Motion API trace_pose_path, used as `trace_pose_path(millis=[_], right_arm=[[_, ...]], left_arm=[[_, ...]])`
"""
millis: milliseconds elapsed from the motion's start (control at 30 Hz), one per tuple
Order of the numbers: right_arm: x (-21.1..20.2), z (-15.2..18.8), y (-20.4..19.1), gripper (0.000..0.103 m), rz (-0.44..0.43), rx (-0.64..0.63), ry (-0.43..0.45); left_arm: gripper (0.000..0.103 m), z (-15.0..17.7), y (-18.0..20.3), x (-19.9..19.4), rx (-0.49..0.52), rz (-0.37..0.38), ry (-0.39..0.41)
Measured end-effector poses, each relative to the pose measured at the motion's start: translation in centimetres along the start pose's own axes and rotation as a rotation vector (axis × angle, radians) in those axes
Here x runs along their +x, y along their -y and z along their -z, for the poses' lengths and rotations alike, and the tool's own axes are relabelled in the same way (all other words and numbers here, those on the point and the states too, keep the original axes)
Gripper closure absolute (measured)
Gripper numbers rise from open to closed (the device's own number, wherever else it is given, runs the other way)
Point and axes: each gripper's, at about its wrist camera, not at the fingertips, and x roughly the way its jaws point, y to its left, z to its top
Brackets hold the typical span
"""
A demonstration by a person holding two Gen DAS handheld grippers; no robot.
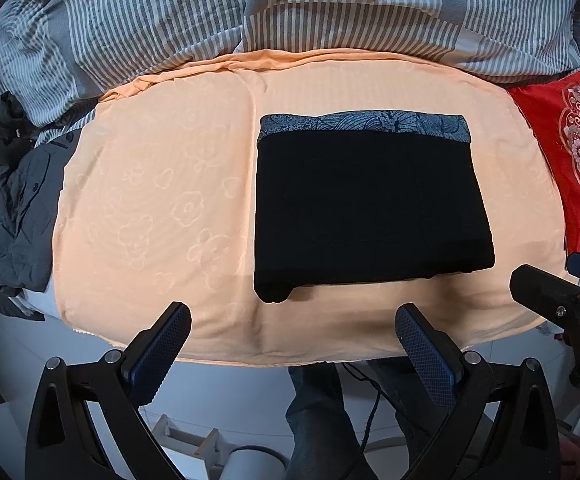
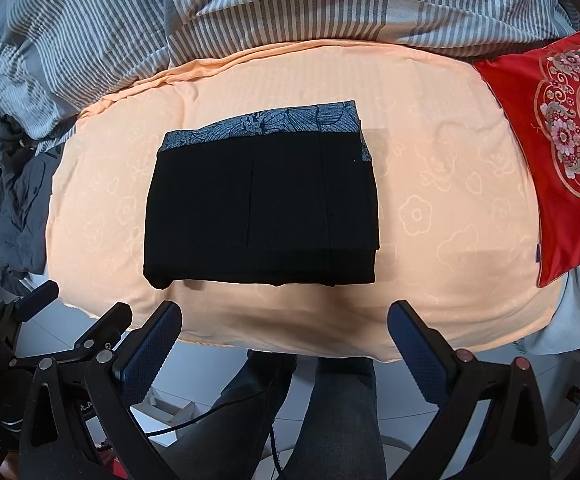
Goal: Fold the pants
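The black pants [image 1: 370,208] lie folded into a compact rectangle on the peach sheet [image 1: 161,200], with a blue patterned waistband along the far edge. They also show in the right wrist view [image 2: 261,212]. My left gripper [image 1: 290,332] is open and empty, held over the sheet's near edge, short of the pants. My right gripper [image 2: 285,332] is open and empty too, held back at the near edge. The right gripper shows at the right edge of the left wrist view [image 1: 558,300], and the left gripper shows at the lower left of the right wrist view [image 2: 41,320].
A grey-and-white striped duvet [image 1: 290,12] is bunched along the far side. A red embroidered cushion [image 2: 562,148] lies at the right. Dark grey clothes [image 1: 13,208] are heaped at the left. The person's legs [image 2: 330,412] and a cable are below, over a white floor.
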Motion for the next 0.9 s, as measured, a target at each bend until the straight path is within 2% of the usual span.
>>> trace_pose_path(millis=[900], right_arm=[[0.22,0.05,-0.7,0.0,0.001,0.002,-0.002]], left_arm=[[0.0,-0.32,-0.23,0.17,-0.009,-0.01,-0.002]])
